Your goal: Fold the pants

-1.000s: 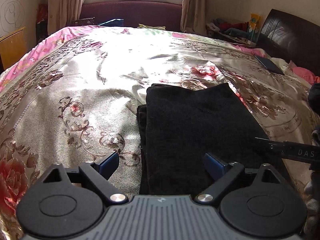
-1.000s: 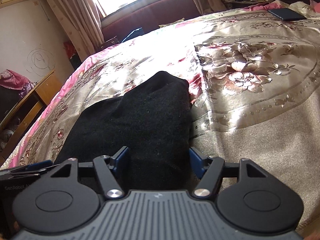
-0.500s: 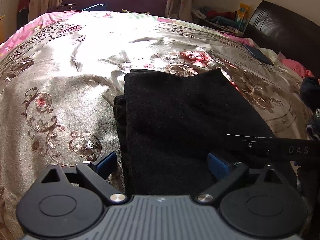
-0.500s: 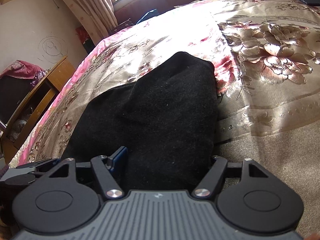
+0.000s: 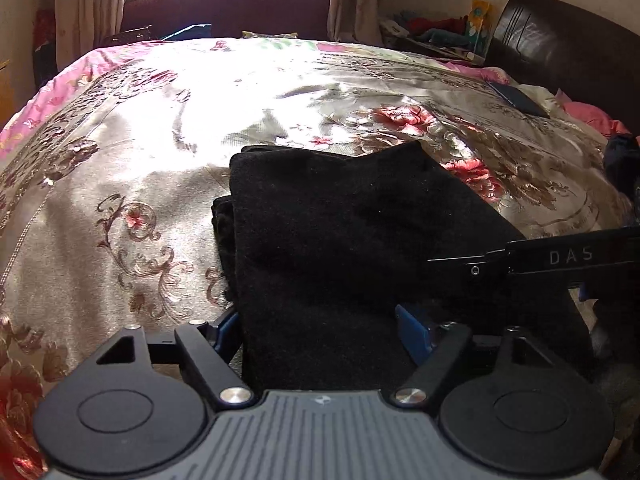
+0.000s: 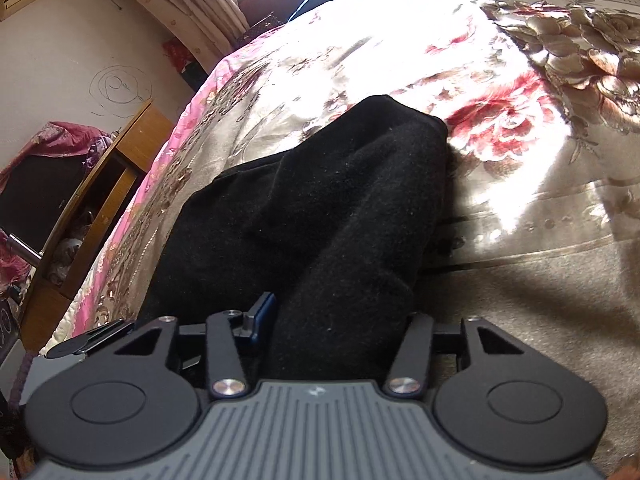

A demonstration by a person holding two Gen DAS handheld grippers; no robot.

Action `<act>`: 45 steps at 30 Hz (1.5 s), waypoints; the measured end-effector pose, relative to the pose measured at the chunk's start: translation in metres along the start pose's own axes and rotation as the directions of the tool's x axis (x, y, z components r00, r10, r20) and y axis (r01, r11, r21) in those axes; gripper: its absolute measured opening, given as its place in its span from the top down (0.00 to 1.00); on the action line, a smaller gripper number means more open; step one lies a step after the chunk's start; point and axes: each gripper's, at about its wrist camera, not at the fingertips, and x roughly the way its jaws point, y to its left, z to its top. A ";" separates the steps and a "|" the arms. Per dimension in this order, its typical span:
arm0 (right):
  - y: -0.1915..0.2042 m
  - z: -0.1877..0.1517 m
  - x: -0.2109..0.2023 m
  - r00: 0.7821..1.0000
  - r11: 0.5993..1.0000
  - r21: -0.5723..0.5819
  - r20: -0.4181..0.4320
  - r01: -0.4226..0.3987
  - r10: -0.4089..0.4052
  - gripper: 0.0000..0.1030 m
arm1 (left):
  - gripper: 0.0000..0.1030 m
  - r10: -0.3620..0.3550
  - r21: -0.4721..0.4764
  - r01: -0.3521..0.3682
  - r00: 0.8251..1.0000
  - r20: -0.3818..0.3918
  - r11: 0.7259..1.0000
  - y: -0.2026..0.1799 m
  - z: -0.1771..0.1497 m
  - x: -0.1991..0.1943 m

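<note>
The black pants [image 5: 344, 248] lie folded in a thick stack on the floral bedspread [image 5: 160, 152]. My left gripper [image 5: 320, 328] is open, its blue-padded fingers straddling the near edge of the stack. The right gripper's arm [image 5: 560, 258] shows at the right of the left wrist view, over the pants. In the right wrist view the pants [image 6: 320, 216] bulge up between the fingers of my right gripper [image 6: 340, 320], which stands open around the near end of the stack; its right finger is hidden behind the cloth.
A dark phone [image 5: 520, 98] lies on the bed near the dark headboard [image 5: 568, 48]. A wooden cabinet [image 6: 100, 184] stands beside the bed's left side. A window with curtains and a maroon bench [image 5: 228, 8] are at the far end.
Both grippers have moved forward onto the near edge of the folded pants. The cloth now fills the gap between each pair of fingers, and the right gripper tilted left.
</note>
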 end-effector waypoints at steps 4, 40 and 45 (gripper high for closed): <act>0.041 -0.003 0.033 0.995 0.996 -0.036 -0.050 -0.084 0.082 0.51 | 0.13 0.085 -0.016 -0.085 0.996 0.008 0.996 0.040 -0.007 -0.024; 0.072 -0.056 -0.024 0.976 0.962 -0.239 0.200 0.135 -0.087 0.59 | 0.13 0.234 -0.065 -0.227 0.961 0.149 0.972 0.082 -0.034 -0.081; 0.070 -0.068 -0.013 0.979 0.956 -0.232 0.130 0.182 -0.155 0.48 | 0.10 0.287 -0.043 -0.285 0.956 0.062 0.958 0.079 -0.043 -0.071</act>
